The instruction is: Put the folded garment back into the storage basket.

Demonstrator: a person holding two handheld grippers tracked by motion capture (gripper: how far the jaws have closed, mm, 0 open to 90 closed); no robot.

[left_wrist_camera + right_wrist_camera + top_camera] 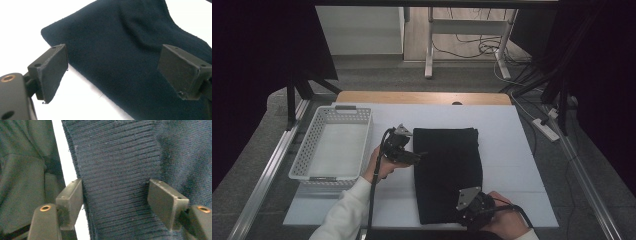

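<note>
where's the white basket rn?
High view: the white basket sits on the table's left side, left of the folded dark garment, with the left gripper between them.

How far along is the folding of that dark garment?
Done: the dark garment already lies folded into a neat rectangle on the white table. In hand: the right gripper stands open over its ribbed hem at the near edge, and the left gripper stands open at its left edge; neither is gripping yet. Left, probably: another fold or moving it into the empty white basket.
</note>
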